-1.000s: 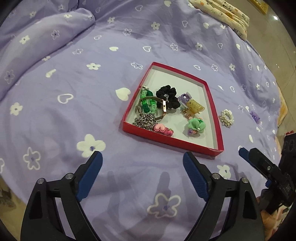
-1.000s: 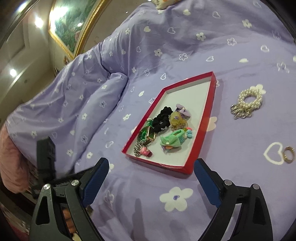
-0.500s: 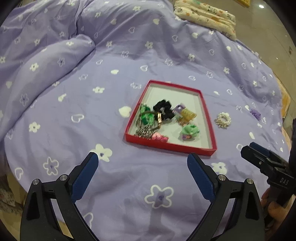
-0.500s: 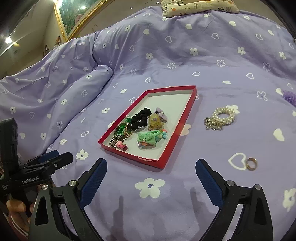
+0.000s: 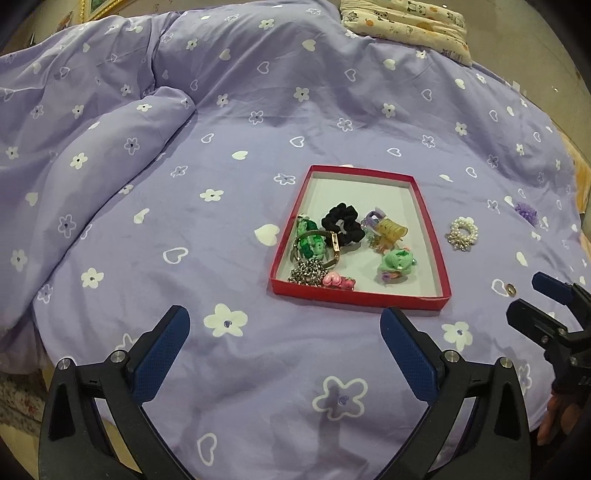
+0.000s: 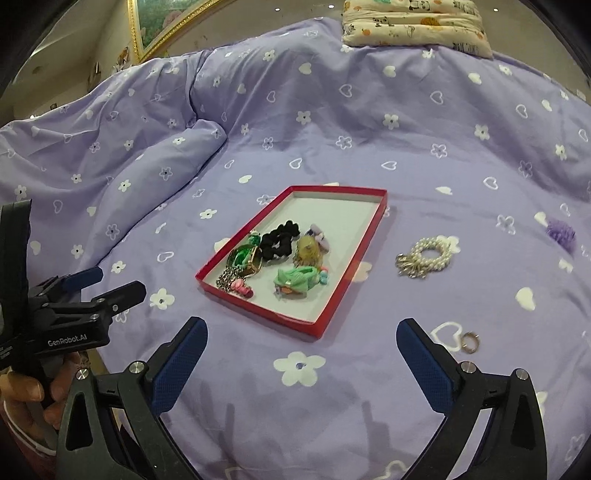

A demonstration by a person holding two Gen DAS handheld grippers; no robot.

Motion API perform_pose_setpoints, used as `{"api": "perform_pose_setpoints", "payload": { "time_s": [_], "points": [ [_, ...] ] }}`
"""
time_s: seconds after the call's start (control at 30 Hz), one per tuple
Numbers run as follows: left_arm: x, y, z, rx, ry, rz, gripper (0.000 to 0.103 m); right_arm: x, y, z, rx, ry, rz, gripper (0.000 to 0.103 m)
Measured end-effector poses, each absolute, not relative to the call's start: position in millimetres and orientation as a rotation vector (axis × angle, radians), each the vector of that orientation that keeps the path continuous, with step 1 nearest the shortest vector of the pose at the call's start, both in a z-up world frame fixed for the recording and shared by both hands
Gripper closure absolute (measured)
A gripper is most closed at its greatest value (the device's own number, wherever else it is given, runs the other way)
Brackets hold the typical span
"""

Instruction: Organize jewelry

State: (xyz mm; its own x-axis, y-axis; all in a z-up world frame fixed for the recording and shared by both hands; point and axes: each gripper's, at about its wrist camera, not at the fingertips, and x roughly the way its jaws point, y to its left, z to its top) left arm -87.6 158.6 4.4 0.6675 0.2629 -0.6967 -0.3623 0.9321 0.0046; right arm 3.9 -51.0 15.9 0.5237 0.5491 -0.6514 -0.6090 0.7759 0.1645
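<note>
Both tongs, left (image 5: pixel 284 343) and right (image 6: pixel 301 354), are held released over the bed (image 5: pixel 258 110); one tray (image 5: pixel 430 236) at 12 o'clock, one bracelet (image 6: pixel 428 254) and one ring (image 6: pixel 470 342) are counted.

Bed: a purple duvet (image 6: pixel 332 110) is covering it, bunching at left.
Far edge: a pillow (image 6: pixel 413 22) is lying.
Wall: a gilt-framed picture (image 6: pixel 155 22) is hanging, far left.

One red tray (image 5: pixel 431 236) sits on one purple bedspread (image 5: pixel 258 92), holding seven pieces: one black scrunchie (image 5: pixel 341 223), one yellow claw clip (image 5: pixel 392 229), one lilac clip (image 5: pixel 372 218), one green bow (image 5: pixel 396 261), one gold-banded green bracelet (image 5: pixel 314 245), one silver chain (image 5: pixel 308 274) and one pink charm (image 5: pixel 338 281). Outside its right edge lie one pearl bracelet (image 5: pixel 461 233), one ring (image 5: pixel 511 289) and one purple flower (image 5: pixel 526 212). One pillow (image 5: pixel 406 22) rests at the far edge.
</note>
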Motion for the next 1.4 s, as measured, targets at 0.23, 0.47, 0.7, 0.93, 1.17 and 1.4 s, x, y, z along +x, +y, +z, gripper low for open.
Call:
{"api": "perform_pose_setpoints", "payload": {
  "time_s": [0.23,0.47,0.7,0.93,1.17,1.4],
  "points": [
    [-98,151,-6,-0.118,0.747,0.363,0.000,0,-49,0,-0.076,0.721,0.686,0.000],
    [-105,149,-6,-0.116,0.727,0.375,0.000,-2,-49,-8,-0.075,0.741,0.681,0.000],
    [-110,149,-4,-0.126,0.684,0.382,0.000,-8,-50,-10,-0.066,0.711,0.691,0.000],
    [-109,146,-7,-0.120,0.689,0.378,0.000,-10,-48,-13,-0.058,0.706,0.698,0.000],
    [-107,147,-8,-0.122,0.698,0.377,0.000,-8,-46,-13,-0.063,0.712,0.698,0.000],
    [-104,145,-11,-0.119,0.715,0.377,0.000,-6,-47,-16,-0.064,0.724,0.698,0.000]
  ]
}}
